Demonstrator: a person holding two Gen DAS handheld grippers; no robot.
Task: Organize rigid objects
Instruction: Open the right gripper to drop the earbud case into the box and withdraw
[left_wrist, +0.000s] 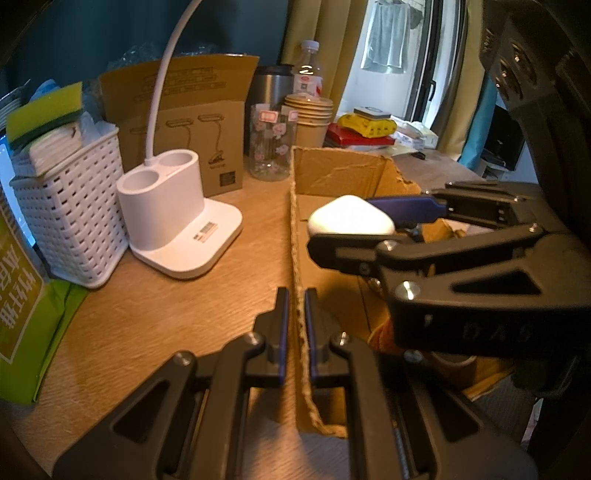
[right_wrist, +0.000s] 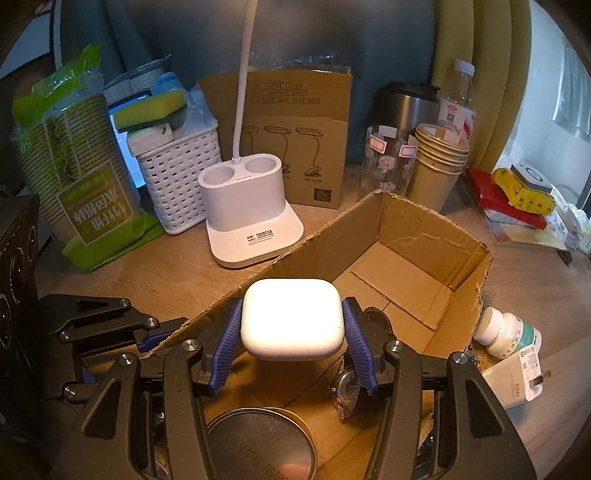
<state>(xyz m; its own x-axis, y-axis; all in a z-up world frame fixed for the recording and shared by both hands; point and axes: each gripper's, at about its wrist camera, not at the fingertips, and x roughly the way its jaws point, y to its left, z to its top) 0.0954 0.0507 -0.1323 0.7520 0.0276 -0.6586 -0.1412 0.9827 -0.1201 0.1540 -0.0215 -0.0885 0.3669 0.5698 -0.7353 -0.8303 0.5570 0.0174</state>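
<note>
A white earbud case (right_wrist: 291, 317) is pinched by its sides between the blue pads of my right gripper (right_wrist: 291, 307), which is shut on it. It hangs over the near end of an open cardboard box (right_wrist: 417, 229). A round tin (right_wrist: 258, 443) and a wristwatch (right_wrist: 347, 387) lie in the box below the case. In the left wrist view the case (left_wrist: 347, 218) and right gripper (left_wrist: 345, 223) hover above the box (left_wrist: 332, 170). My left gripper (left_wrist: 295, 295) is shut on the box's left wall, whose rim runs between its fingers.
A white pill bottle (right_wrist: 506, 332) and a white plug (right_wrist: 517, 380) lie right of the box. Behind it stand a white lamp base (right_wrist: 251, 206), a white basket (right_wrist: 177, 177), a glass jar (right_wrist: 388, 162), stacked paper cups (right_wrist: 439, 158) and a green pack (right_wrist: 85, 192).
</note>
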